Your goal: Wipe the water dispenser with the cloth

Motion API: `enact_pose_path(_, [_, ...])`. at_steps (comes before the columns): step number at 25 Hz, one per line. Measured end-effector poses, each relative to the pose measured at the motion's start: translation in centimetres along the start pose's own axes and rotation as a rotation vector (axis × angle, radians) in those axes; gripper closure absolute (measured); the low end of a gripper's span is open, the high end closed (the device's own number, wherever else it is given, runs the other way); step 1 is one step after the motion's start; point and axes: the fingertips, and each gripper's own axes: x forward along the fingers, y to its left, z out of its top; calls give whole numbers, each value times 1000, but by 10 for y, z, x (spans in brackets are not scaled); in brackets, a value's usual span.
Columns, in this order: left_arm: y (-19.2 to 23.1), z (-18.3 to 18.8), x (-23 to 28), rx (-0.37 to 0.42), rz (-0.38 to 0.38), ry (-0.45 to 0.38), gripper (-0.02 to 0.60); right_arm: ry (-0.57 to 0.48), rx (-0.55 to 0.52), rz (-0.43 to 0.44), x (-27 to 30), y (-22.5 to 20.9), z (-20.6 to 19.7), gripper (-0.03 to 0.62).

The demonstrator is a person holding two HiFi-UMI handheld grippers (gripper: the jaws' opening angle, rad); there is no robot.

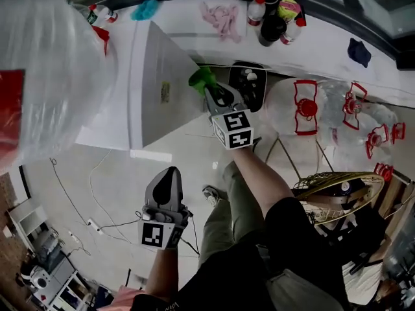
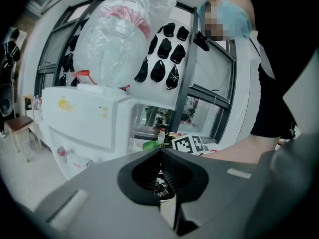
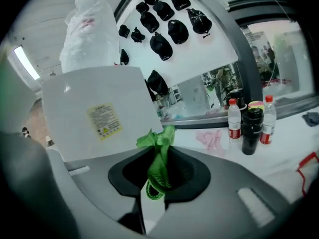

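Note:
The white water dispenser (image 1: 155,76) stands below me, with a big plastic-wrapped water bottle (image 1: 45,63) on top. My right gripper (image 1: 211,91) is shut on the green cloth (image 1: 203,78) and holds it at the dispenser's side panel, near its rear edge. In the right gripper view the cloth (image 3: 158,158) bunches up between the jaws, close to the panel (image 3: 99,113) with a yellow label. My left gripper (image 1: 170,172) hangs lower, over the floor in front of the dispenser, shut and holding nothing. The left gripper view shows the dispenser's front (image 2: 84,128) with its taps.
A white sill behind the dispenser carries bottles (image 1: 272,11), a pink cloth (image 1: 222,18) and a teal cloth (image 1: 144,8). Several empty water jugs with red handles (image 1: 305,105) lie at the right, beside a wire fan guard (image 1: 337,193). Cables (image 1: 97,225) trail across the floor.

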Motion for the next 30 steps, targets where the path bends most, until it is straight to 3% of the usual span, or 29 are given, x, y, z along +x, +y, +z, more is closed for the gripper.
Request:
enact_pose_path(8, [-5, 3, -70, 34, -18, -69, 580, -106, 19, -19, -120, 55, 13, 513])
enact_pose_path(16, [2, 20, -153, 97, 20, -155, 580, -164, -19, -1, -223, 123, 30, 513])
enact_pose_path(30, [15, 60, -261, 91, 105, -309, 580, -254, -161, 105, -318, 235, 98, 513])
